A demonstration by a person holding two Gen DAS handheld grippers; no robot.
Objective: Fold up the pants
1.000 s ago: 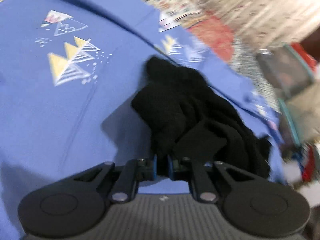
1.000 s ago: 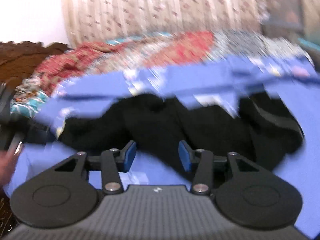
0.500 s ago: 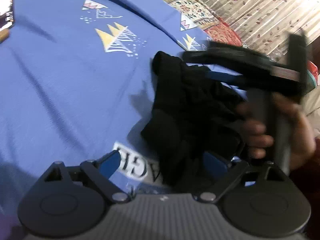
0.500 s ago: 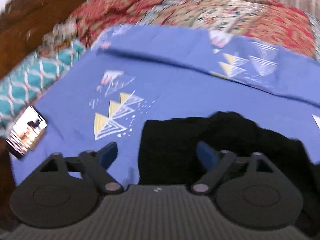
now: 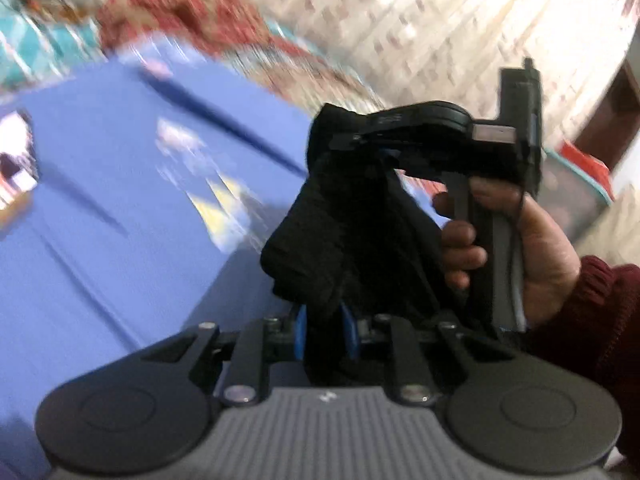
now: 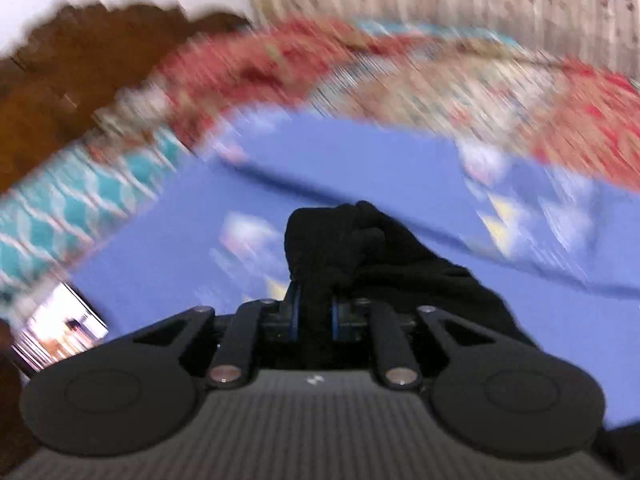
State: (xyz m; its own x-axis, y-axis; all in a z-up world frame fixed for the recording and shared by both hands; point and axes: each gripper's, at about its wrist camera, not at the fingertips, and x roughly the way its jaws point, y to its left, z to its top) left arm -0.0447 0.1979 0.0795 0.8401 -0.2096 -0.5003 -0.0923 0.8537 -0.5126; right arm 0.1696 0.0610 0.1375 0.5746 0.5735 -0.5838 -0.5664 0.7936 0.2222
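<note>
Pants point(image 5: 320, 240): black, soft knit, bunched; lifted clear of the bed at picture centre in the left wrist view, hanging between the two grippers. In the right wrist view a wad of the same cloth point(image 6: 360, 248) rises just past the fingertips, at 12 o'clock from them.

Left gripper point(image 5: 323, 330): jaws have just been closing and now stand narrow, pinched on a fold of the pants; blue pads show either side of the cloth.

Right gripper point(image 6: 314, 314): jaws likewise just closed down, narrow, clamped on the pants. Seen from the left wrist at 1 o'clock point(image 5: 384, 152), carried by a hand point(image 5: 516, 248) in a dark red knit sleeve point(image 5: 596, 320).

Bed sheet point(image 5: 120, 240): blue, with triangle prints, below and to 9 o'clock of the pants. Phone point(image 6: 60, 328), screen lit, on the sheet at 8 o'clock in the right wrist view. Patterned red quilt point(image 6: 400, 80) and pale curtain point(image 6: 440, 0) beyond.

Handling note, by judgement: the garment is still a clump. Draw the grippers apart to spread the held edge taut, let the legs hang free, then lay it flat on the sheet before creasing. Both grips look bulky; slippage is possible.

Writing: none legible; frames are blurred.
</note>
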